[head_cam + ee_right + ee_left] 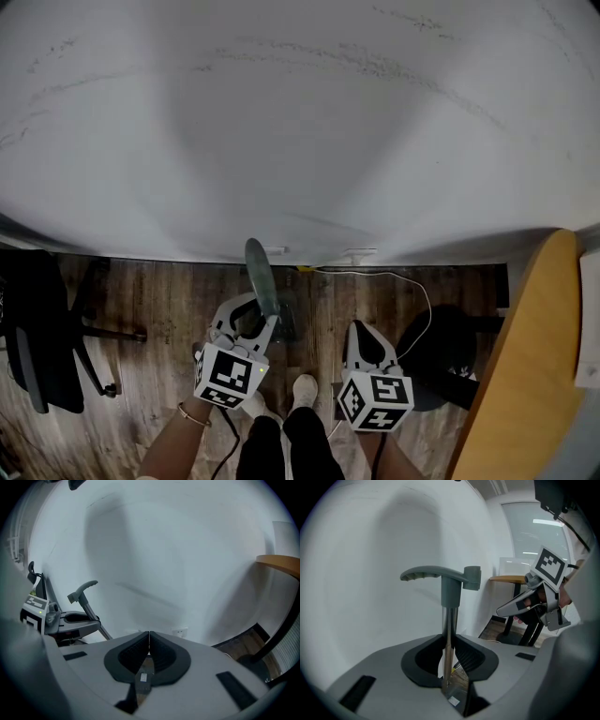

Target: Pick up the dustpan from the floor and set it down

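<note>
Jaws, left gripper [449, 641]: clamped on the metal shaft of the dustpan [450, 606], which stood upright before white wall [300, 141], over wooden floor [159, 309]. Jaws, right gripper [149, 637]: closed together, empty.

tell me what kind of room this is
Probably an office or workroom, indoors: a black swivel chair stands on the wood-plank floor at the left, a wooden desk edge shows at the right, and a white cable runs along the foot of the plain white wall.
</note>
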